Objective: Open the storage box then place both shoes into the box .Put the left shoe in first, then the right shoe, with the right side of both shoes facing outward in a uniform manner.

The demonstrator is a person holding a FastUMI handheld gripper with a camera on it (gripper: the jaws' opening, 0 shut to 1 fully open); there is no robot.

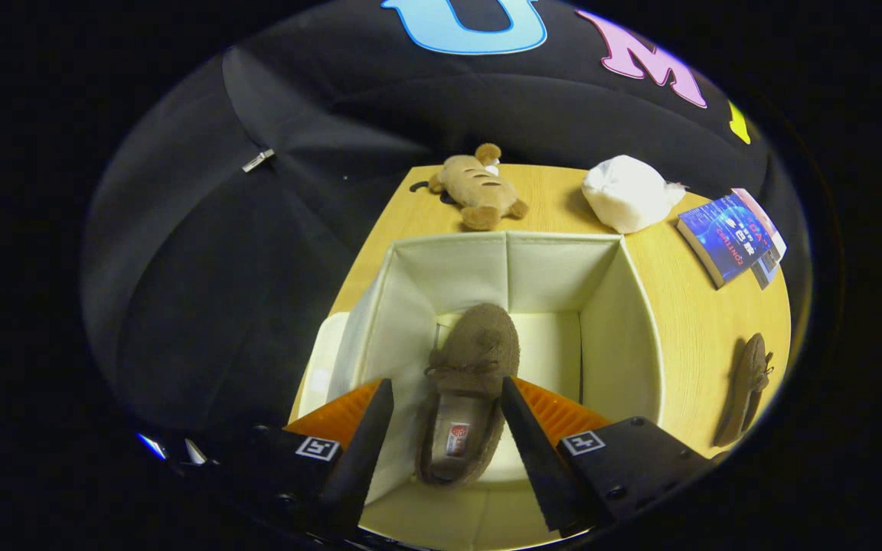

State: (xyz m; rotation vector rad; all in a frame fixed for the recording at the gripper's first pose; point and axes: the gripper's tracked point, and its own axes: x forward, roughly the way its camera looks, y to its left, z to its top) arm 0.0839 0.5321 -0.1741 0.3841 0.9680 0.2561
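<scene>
Gripper view: storage box sits open at centre frame on the wooden table, its lid apparently lying flat off its left side. 1 brown shoe lies on the box floor, sole down, left of the floor's middle and close to the left wall.

Gripper is released: the 2 fingers stand apart on either side of the shoe's heel end, and neither looks to press on it. I cannot tell whether a pad grazes the suede.

Step in hand, as I judge it: letting go of shoe 1 and clearing the box. To do it well, lift straight up with the fingers kept wide, so neither catches the heel collar or the bow and drags the shoe askew. Leave the bare strip of floor on the right free for shoe 2.

Orientation: long axis runs from lower frame to upper frame, tilted slightly rightward. Toe points to the far wall; heel opening lies between the fingers.

Second shoe rests on the table at right frame, outside the box, well apart from the fingers, long axis also near vertical in frame.
</scene>
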